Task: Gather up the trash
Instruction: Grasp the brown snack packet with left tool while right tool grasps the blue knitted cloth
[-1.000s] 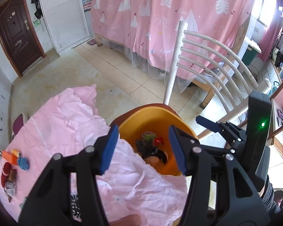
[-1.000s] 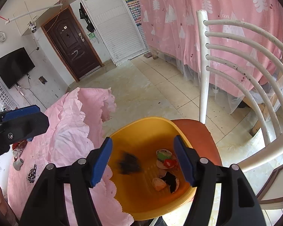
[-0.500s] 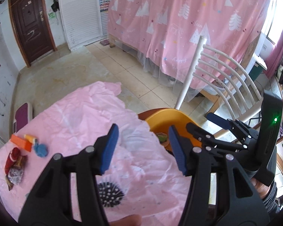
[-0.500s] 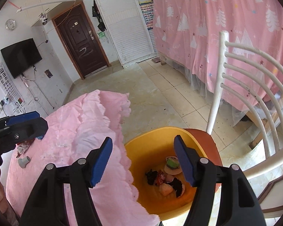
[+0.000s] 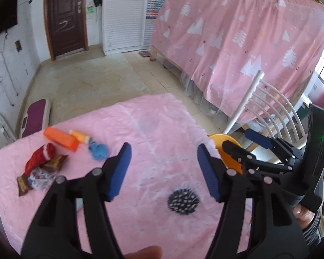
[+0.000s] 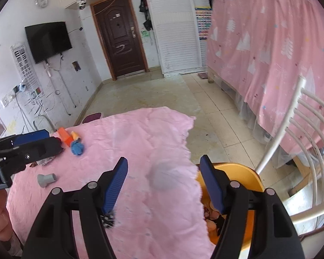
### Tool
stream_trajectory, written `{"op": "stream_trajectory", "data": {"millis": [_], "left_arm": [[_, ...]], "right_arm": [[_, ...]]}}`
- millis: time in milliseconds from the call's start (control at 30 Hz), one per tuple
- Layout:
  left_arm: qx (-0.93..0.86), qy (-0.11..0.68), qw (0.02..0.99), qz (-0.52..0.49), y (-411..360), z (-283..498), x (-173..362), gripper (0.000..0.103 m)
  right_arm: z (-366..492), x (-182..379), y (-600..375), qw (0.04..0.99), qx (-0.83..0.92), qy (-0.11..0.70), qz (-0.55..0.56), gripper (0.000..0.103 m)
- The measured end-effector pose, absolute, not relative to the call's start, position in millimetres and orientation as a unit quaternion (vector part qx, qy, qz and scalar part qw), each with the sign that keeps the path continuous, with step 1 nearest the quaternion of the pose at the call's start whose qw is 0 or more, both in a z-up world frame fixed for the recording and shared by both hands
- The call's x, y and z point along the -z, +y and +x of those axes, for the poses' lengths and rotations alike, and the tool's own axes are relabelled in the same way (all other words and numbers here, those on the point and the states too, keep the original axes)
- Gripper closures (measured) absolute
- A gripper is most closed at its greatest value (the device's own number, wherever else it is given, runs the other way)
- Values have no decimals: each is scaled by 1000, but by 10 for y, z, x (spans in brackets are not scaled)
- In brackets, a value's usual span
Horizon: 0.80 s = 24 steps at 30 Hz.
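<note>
My left gripper [image 5: 163, 170] is open and empty above the pink tablecloth [image 5: 153, 129]. A black spiky ball [image 5: 183, 199] lies just below its fingertips. Trash lies at the cloth's far left: an orange box [image 5: 61, 138], an orange tube [image 5: 80, 136], a blue crumpled piece [image 5: 98, 150], a red sock-like item [image 5: 40, 157] and wrappers [image 5: 41, 173]. My right gripper [image 6: 163, 183] is open and empty over the table's right edge. The orange bin [image 6: 237, 172] with trash inside sits below it on a chair.
A grey cap [image 6: 46, 179] lies on the cloth near the left gripper in the right wrist view. A white slatted chair back [image 6: 302, 129] rises at the right. A pink curtain [image 5: 237, 32] hangs behind, with tiled floor beyond the table.
Both grippers have swung left, away from the orange bin and over the table. A dark piece dropped into the bin. The spiky ball and the trash pile came into view.
</note>
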<state>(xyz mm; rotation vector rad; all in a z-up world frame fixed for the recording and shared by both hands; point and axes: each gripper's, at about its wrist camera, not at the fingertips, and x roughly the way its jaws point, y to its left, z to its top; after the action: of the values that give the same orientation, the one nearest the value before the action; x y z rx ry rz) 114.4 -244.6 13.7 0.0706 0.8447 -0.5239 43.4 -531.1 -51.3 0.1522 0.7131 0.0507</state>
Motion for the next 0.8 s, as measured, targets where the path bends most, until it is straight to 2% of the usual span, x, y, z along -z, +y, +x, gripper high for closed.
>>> {"op": "stream_trajectory", "data": {"millis": [700, 800], "left_arm": [[147, 419, 894, -53, -914, 1318, 56, 41], [127, 425, 894, -61, -712, 1334, 113, 38]], "right_arm": [[1047, 535, -3876, 913, -130, 387, 9, 43], [1153, 594, -3728, 905, -146, 399, 12, 43]]}}
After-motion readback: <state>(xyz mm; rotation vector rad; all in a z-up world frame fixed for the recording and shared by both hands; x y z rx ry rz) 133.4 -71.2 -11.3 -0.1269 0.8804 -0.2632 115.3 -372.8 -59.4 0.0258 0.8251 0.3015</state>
